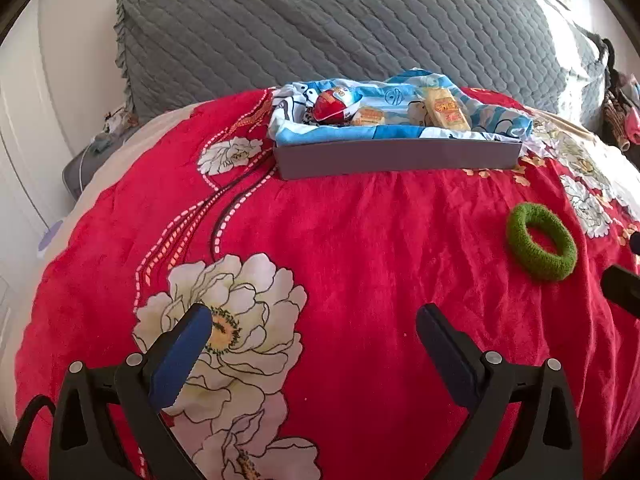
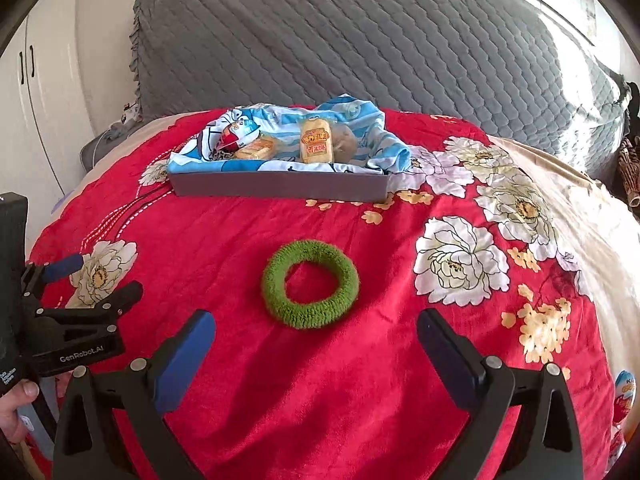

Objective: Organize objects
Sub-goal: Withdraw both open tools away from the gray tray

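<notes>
A green fuzzy ring (image 2: pixel 310 284) lies flat on the red flowered blanket, just beyond my right gripper (image 2: pixel 316 330), which is open and empty. The ring also shows in the left wrist view (image 1: pixel 541 242), far to the right of my left gripper (image 1: pixel 314 326), which is open and empty above a white flower print. A grey tray (image 2: pixel 280 186) lined with a blue cartoon cloth sits further back and holds a red-and-white egg-shaped packet (image 2: pixel 236 136), two yellow snack packs (image 2: pixel 316 146) and a brown round item (image 2: pixel 344 142). The tray also shows in the left wrist view (image 1: pixel 400 158).
A big grey quilted pillow (image 2: pixel 360 40) rises behind the tray. The left gripper's body (image 2: pixel 76 320) is at the left edge of the right wrist view. An egg-shaped packet (image 2: pixel 624 396) lies at the blanket's right edge. White cupboards (image 2: pixel 44 92) stand to the left.
</notes>
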A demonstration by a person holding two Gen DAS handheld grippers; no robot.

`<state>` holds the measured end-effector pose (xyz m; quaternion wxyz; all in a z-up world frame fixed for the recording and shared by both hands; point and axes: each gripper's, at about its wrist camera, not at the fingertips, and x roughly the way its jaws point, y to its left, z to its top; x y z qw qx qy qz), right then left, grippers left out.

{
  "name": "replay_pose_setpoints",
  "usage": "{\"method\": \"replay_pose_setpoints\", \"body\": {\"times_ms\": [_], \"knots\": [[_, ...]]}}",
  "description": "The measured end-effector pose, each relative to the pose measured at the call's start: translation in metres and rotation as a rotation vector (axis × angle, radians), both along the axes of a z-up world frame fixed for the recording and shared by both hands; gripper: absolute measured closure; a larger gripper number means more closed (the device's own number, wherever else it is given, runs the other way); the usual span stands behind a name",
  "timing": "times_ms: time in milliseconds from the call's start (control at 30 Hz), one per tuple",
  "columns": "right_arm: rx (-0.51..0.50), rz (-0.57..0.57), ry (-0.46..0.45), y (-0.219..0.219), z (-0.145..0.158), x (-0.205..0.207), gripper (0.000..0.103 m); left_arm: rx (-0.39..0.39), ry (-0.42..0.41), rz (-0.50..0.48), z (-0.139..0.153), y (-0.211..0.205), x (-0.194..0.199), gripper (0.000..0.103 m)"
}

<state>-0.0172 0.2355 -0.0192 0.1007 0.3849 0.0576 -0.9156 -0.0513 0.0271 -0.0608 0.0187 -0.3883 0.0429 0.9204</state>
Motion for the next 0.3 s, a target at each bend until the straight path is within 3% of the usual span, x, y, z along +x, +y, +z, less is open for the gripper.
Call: {"method": "replay_pose_setpoints", "body": {"times_ms": [300], "knots": [[-0.003,-0.015,-0.021,0.0033,-0.0065,-0.0018,0.001,0.062,-0.018,0.015,-0.0034,-0.0047,-0.0047,0.001]]}}
